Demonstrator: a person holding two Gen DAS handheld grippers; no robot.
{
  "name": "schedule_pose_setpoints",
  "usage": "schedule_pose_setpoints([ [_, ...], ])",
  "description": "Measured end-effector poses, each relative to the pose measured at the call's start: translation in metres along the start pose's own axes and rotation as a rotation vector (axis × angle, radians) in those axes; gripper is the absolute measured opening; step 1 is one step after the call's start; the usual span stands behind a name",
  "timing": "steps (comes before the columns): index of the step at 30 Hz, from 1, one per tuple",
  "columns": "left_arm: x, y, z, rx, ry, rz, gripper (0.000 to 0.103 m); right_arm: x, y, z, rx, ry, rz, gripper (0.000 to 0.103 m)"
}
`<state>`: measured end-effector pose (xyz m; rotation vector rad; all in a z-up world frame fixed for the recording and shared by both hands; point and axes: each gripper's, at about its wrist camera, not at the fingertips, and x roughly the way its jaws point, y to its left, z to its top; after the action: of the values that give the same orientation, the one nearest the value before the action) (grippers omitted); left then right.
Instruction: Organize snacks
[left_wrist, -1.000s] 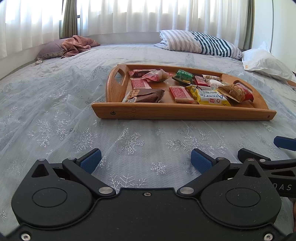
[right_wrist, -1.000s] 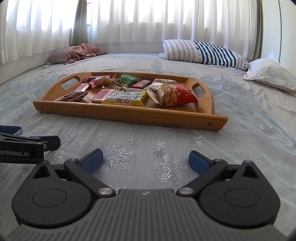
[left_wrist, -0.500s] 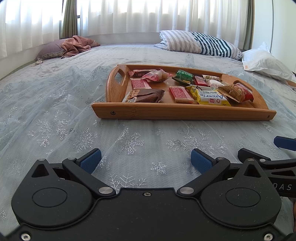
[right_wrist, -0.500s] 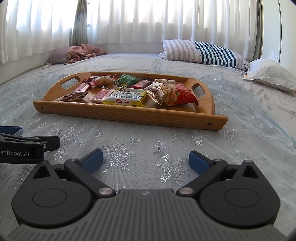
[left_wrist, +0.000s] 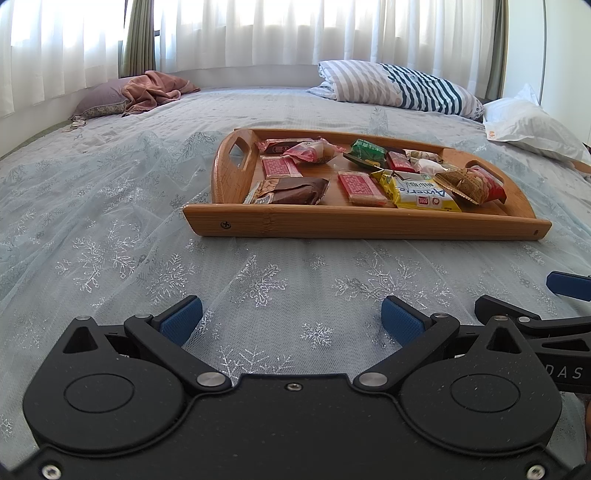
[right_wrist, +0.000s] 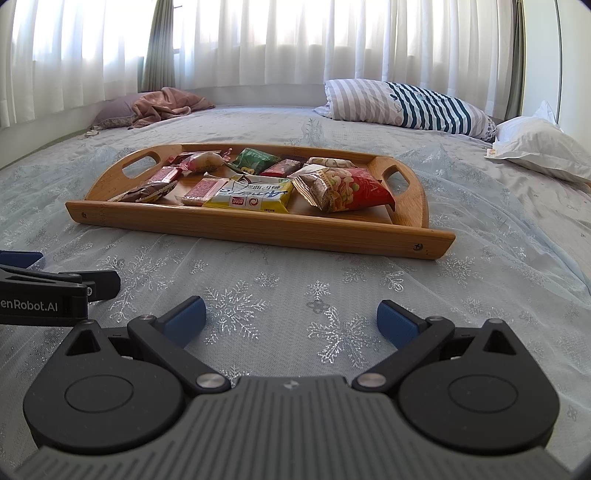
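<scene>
A wooden tray (left_wrist: 332, 223) (right_wrist: 258, 227) with two handles lies on the bed and holds several snack packets: a brown bar (left_wrist: 295, 190), red wafers (left_wrist: 360, 188), a yellow pack (left_wrist: 421, 192) (right_wrist: 255, 192), a red-and-brown nut bag (right_wrist: 343, 188) and a green packet (left_wrist: 365, 151). My left gripper (left_wrist: 291, 319) is open and empty, low over the bedspread in front of the tray. My right gripper (right_wrist: 291, 319) is open and empty beside it, also short of the tray.
A pale blue snowflake bedspread (left_wrist: 110, 240) covers the bed. A striped pillow (left_wrist: 402, 86) and a white pillow (left_wrist: 532, 125) lie at the back right. A pink blanket on a purple pillow (left_wrist: 147, 88) lies back left. Curtains hang behind.
</scene>
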<state>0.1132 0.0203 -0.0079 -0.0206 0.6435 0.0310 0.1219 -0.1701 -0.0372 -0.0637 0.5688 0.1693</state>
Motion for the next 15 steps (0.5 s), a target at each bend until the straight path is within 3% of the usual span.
schedule_pose_setpoints([
  [15,0.0003,-0.0001,0.0001,-0.001,0.002,-0.002,0.103,-0.0002,0.0001,-0.0003,0.001,0.000,0.001,0.103],
])
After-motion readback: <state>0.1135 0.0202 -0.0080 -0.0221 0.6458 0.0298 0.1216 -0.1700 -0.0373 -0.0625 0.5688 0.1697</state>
